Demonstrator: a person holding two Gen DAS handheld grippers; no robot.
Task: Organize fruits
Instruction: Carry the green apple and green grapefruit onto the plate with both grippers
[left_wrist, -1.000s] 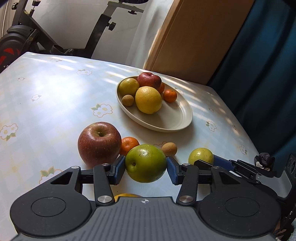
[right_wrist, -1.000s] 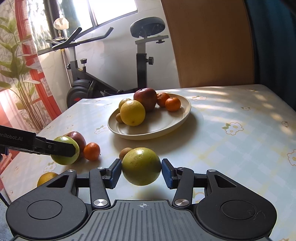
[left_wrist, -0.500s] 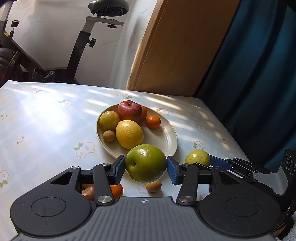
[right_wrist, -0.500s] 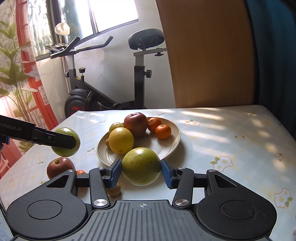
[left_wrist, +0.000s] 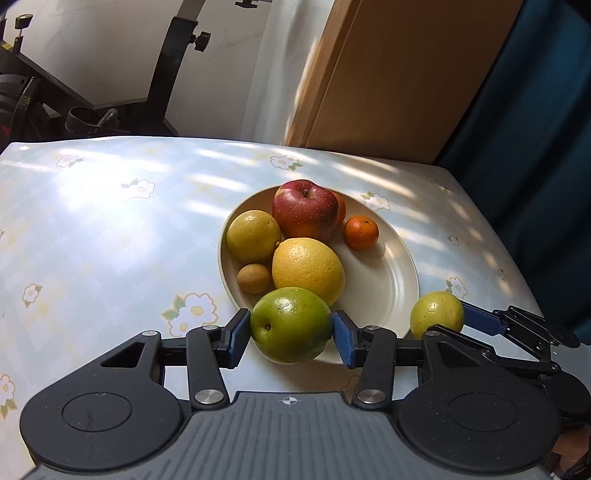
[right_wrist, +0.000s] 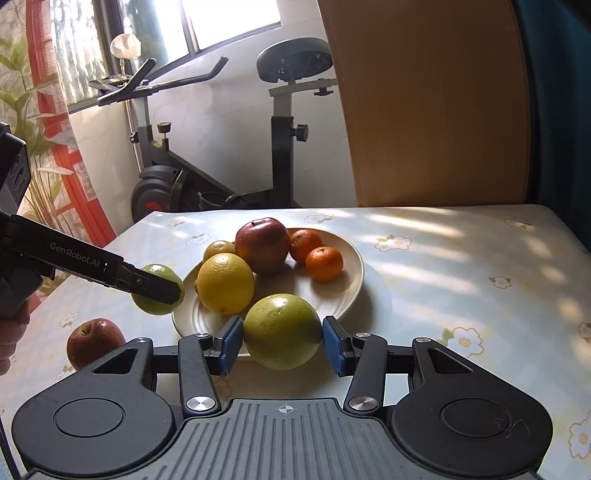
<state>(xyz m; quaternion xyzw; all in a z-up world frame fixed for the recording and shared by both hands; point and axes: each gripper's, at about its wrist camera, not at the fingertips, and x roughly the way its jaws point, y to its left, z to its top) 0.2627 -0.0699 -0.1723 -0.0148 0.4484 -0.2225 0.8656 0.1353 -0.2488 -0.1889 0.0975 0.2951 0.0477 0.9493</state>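
Over the flowered desk (left_wrist: 110, 229), both clamped fruits have been carried nearer the plate (left_wrist: 391, 280): green apple (left_wrist: 291, 325) in the left hand-held gripper (left_wrist: 291, 338), yellow-green fruit (right_wrist: 282, 331) in the right hand-held gripper (right_wrist: 282, 345); release is judged next

From my feed the plate (left_wrist: 399, 280) looks like glossy glazed ceramic, the tablecloth (left_wrist: 110, 229) a slick, shiny vinyl. The big yellow citrus (left_wrist: 308, 267) has pebbly skin, the red apple (left_wrist: 306, 208) is waxy-smooth. Gripper pads (right_wrist: 229, 343) look ribbed blue rubber on matt black plastic.
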